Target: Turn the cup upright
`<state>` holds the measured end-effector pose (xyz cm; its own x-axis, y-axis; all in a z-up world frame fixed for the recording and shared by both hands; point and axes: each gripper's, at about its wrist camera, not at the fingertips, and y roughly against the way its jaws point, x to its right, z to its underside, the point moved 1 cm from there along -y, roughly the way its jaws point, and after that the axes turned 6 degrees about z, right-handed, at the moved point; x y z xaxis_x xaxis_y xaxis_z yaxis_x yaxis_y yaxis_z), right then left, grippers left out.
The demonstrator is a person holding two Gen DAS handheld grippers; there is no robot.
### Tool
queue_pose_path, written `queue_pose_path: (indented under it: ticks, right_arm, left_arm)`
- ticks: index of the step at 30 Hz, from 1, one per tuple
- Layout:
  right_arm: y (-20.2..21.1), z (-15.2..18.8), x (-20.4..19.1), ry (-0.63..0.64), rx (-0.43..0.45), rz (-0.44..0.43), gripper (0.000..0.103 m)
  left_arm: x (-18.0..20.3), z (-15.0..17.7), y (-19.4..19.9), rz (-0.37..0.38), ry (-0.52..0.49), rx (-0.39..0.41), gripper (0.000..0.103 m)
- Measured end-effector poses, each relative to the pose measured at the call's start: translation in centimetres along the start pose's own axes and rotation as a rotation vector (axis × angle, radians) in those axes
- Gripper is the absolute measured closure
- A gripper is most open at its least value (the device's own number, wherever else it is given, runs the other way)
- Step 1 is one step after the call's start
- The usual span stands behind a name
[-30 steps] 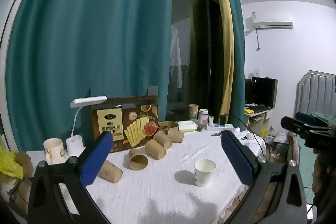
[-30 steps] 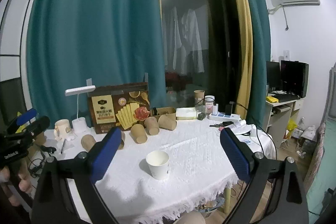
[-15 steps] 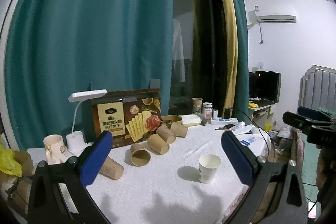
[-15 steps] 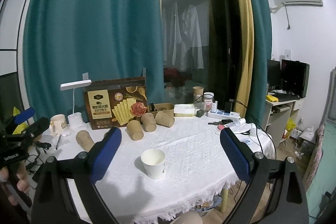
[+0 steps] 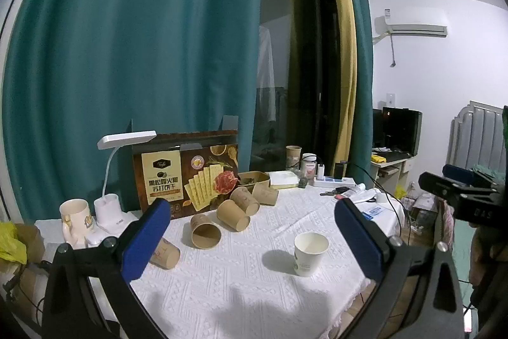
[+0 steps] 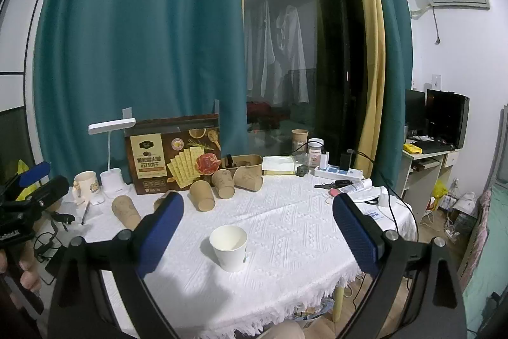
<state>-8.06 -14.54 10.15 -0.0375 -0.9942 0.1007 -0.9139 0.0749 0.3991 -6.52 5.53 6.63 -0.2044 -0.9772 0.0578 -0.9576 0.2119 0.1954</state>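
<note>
A white paper cup (image 5: 309, 253) stands upright, mouth up, on the white tablecloth (image 5: 222, 281); it also shows in the right wrist view (image 6: 229, 247). Several brown paper cups (image 5: 205, 231) lie on their sides behind it, also in the right wrist view (image 6: 202, 195). My left gripper (image 5: 250, 240) is open and empty, held back from the table. My right gripper (image 6: 258, 232) is open and empty, above the table's near edge. Each gripper shows at the edge of the other's view.
A cracker box (image 5: 187, 177) stands at the back with a white desk lamp (image 5: 109, 199) and a mug (image 5: 74, 220) to its left. A power strip (image 6: 338, 172), jars and keys lie back right. The fringed table edge (image 6: 285, 310) is near.
Both grippers have drifted slightly, so the table sits a little differently in view. The white cup stands as before. Both stay open.
</note>
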Motion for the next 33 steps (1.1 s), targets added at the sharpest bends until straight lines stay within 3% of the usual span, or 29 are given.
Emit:
queue_pose_path:
  ticks: [33]
  right_arm:
    - [-1.2, 0.3, 0.7, 0.007, -0.016, 0.002, 0.009]
  left_arm:
    - [0.7, 0.4, -0.5, -0.002, 0.003, -0.021, 0.000]
